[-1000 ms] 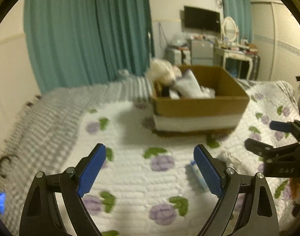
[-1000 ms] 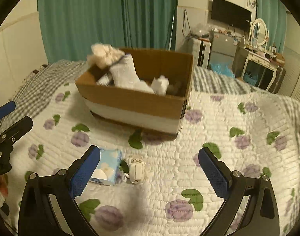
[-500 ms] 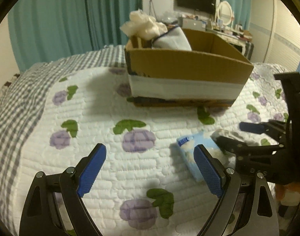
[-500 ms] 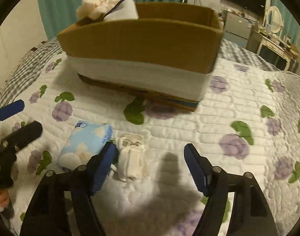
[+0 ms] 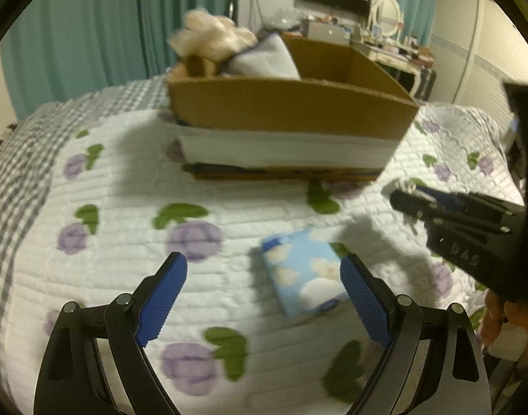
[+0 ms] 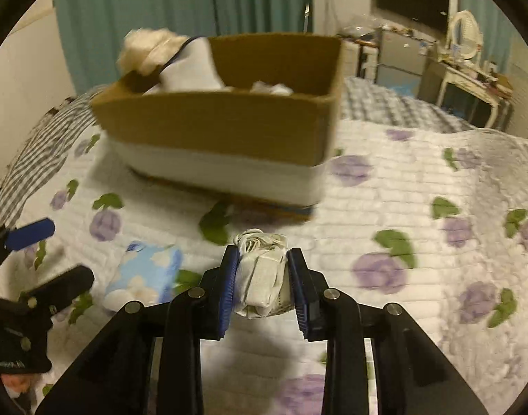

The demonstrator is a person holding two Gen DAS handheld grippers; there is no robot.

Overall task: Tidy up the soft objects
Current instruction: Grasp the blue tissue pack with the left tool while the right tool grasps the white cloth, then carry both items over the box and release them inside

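Right wrist view, lower centre: right gripper point(image 6: 262, 282) clamped on a small folded white cloth bundle point(image 6: 262, 276), blue pads point(image 6: 229, 276) pressed flat against both sides, jaws narrowed to the bundle's width. Bundle looks light, soft and creased, with a knotted or gathered top poking out past the pads; likely to squash and sag rather than slip, so a hold across the thick middle, as here, seems soundest.

Lower left of the same view: pale blue tissue pack point(image 6: 144, 276) printed with white clouds, lying flat on the white quilt point(image 6: 419, 180) with purple flowers, just beside the bundle. Probably light and yielding, with a slick plastic wrap; best pinched across its short sides.

Left wrist view, bottom: left gripper point(image 5: 262, 299) spread wide, holding nothing, right pad next to the tissue pack point(image 5: 303, 273), whether touching it unclear, left pad well apart from it.

Upper centre of both views: open cardboard box point(image 6: 222, 131) on the quilt, already holding a cream plush toy point(image 6: 149, 50) and a white soft item point(image 6: 191, 69) jutting above the rim at its left end. Right half of the box appears roomier, a fair spot for both remaining pieces.
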